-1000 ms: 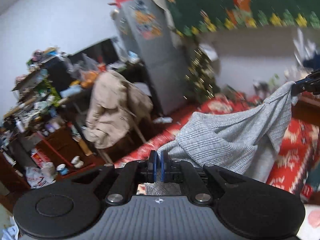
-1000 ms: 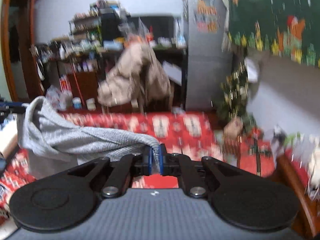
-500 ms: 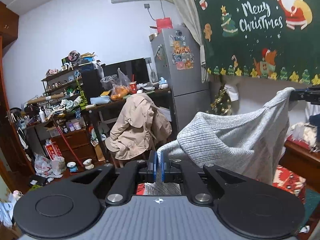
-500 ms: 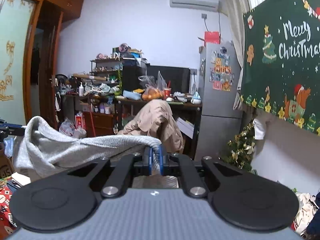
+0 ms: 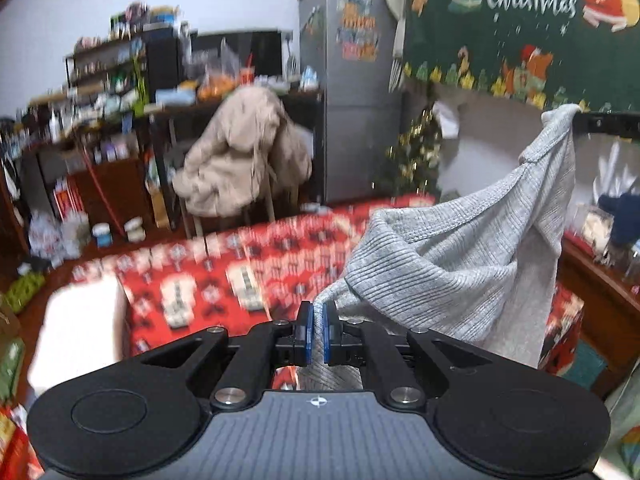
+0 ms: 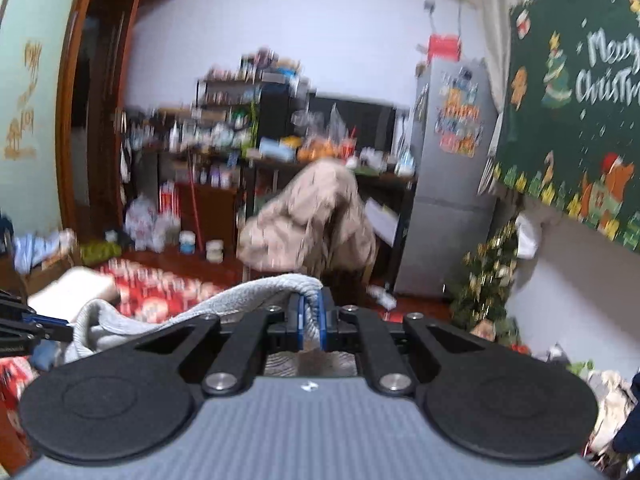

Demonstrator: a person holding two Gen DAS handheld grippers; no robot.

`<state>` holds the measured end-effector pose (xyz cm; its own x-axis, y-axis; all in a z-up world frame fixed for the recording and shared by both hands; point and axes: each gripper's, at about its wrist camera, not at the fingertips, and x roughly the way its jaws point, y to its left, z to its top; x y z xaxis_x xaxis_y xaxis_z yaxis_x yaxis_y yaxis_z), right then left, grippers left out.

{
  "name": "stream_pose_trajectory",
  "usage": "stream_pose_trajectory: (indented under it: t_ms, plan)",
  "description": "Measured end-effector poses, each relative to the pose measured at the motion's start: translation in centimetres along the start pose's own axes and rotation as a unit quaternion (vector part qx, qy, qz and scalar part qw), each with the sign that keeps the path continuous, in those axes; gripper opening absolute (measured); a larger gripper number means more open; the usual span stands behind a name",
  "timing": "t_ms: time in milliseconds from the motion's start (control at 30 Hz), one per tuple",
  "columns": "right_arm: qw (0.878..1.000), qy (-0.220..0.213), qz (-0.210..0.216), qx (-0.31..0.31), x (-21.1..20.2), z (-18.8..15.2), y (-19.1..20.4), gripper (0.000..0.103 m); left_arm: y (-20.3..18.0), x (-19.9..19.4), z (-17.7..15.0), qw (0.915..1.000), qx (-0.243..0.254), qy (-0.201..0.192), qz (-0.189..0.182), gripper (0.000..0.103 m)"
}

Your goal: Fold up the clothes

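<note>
A grey ribbed knit sweater [image 5: 460,264] hangs slack in the air above the red patterned bed [image 5: 248,264]. The left hand-held gripper [image 5: 316,330] pinches one edge tight; the right hand-held gripper [image 6: 309,320], higher, clamps the opposite edge, fabric sagging between them.

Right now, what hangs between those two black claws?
A grey sweater sags between them, pinched by the left gripper and the right gripper, clearest in the left wrist view.

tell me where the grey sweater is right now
The grey sweater hangs in the air between the left claw and right claw, above the red bedspread.
</note>
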<state>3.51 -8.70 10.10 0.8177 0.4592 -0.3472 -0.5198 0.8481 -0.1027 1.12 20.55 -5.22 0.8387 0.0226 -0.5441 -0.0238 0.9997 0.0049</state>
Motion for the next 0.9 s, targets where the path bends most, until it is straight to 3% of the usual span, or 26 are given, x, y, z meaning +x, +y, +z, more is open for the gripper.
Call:
stream_pose_trajectory:
  t_ms: [200,467,767,900]
  plan:
    - [0.996,0.085,0.003,0.009,7.0,-7.4,1.0,0.007,0.9,5.1,-5.0,0.9985,-0.035,0.041,0.005,0.006]
    - [0.986,0.162,-0.001,0.028,15.0,-14.4,-0.1,0.007,1.3,7.5,-8.0,0.9961,0.010,0.087,-0.012,0.012]
    - [0.984,0.177,0.008,0.025,16.4,-15.7,-1.3,0.007,1.4,6.4,-7.8,0.9951,0.031,0.082,-0.047,0.017]
    - [0.984,0.178,0.014,0.026,16.0,-15.4,-1.2,0.007,0.9,6.8,-7.6,0.9942,0.046,0.086,-0.045,0.017]
